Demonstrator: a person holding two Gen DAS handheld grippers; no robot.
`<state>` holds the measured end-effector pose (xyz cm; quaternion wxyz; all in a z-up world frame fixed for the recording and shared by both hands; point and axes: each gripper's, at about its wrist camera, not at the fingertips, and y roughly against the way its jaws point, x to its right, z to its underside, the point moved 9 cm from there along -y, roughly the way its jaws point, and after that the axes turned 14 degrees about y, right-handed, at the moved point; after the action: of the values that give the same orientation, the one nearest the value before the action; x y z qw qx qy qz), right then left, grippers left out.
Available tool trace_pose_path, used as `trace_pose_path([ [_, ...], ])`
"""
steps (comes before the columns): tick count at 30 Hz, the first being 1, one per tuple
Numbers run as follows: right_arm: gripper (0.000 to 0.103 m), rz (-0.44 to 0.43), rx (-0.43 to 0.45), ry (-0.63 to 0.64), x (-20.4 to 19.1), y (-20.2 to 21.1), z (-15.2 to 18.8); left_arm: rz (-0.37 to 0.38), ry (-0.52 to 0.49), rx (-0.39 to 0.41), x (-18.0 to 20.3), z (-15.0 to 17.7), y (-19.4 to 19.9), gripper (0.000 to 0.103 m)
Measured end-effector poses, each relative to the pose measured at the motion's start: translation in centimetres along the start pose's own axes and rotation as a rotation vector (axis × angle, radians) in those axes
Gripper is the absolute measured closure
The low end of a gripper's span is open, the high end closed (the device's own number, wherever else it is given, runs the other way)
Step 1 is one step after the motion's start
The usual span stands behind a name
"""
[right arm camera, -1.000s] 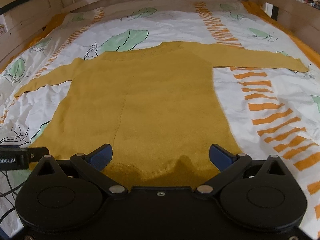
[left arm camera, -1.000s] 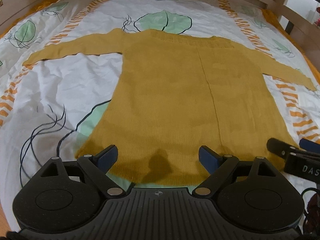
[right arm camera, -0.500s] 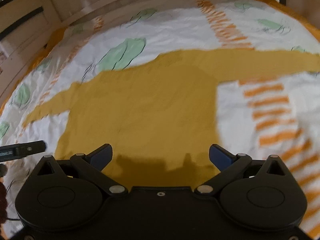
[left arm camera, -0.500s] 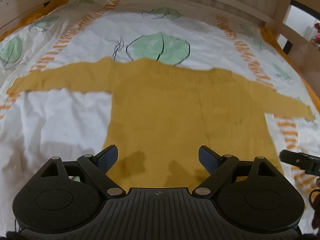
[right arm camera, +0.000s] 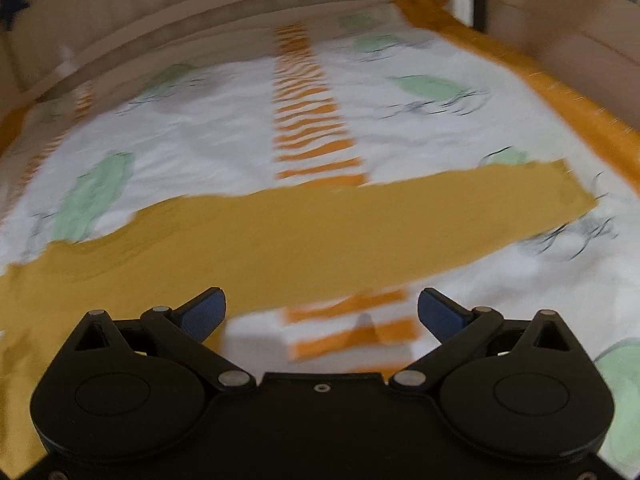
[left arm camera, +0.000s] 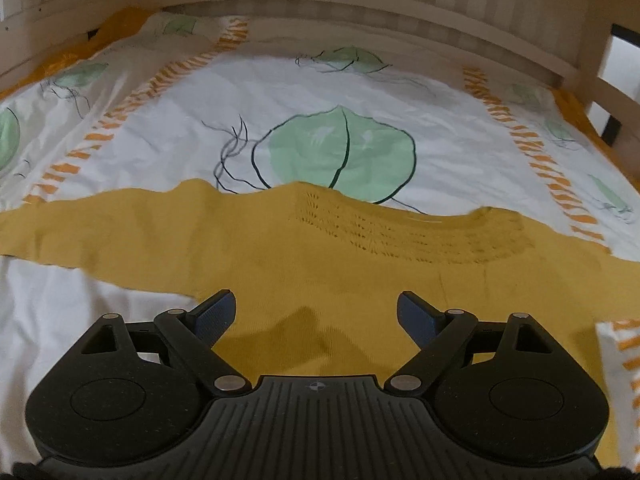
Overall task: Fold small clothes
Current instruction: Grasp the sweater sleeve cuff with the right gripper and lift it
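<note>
A mustard-yellow knitted sweater lies flat on the bed, sleeves spread out to both sides. In the left wrist view its ribbed neckline runs across the middle. My left gripper hangs open above the upper chest, nothing between its blue pads. In the right wrist view the sweater's sleeve stretches to the right, its cuff near the bed's side. Just below that sleeve, over the sheet, my right gripper stands open and holds nothing. That view is blurred.
The bed sheet is white with green leaves and orange striped bands. A wooden headboard closes the far end, and a wooden side rail runs along the right. An orange blanket edge lines that side.
Both grippers have travelled from the sweater's hem up towards the headboard. The left is now over the chest by the neckline, the right has swung out below the right sleeve. Both stayed open.
</note>
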<state>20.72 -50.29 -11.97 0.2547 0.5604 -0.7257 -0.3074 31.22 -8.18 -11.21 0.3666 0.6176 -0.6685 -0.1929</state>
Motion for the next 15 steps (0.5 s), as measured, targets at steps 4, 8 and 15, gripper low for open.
trace_pose_path([
  [4,0.016,0.06,-0.024,-0.06,5.2,-2.5,-0.6,0.03,-0.002,0.018,0.4,0.2,-2.4,0.015],
  [8,0.025,0.134,-0.038,-0.14,10.0,-4.2,-0.9,0.001,-0.058,0.018,0.5,1.1,-5.0,0.015],
  [15,0.026,0.284,-0.034,-0.239,17.2,-5.4,-1.0,0.055,-0.077,0.052,0.3,3.0,-7.7,0.005],
])
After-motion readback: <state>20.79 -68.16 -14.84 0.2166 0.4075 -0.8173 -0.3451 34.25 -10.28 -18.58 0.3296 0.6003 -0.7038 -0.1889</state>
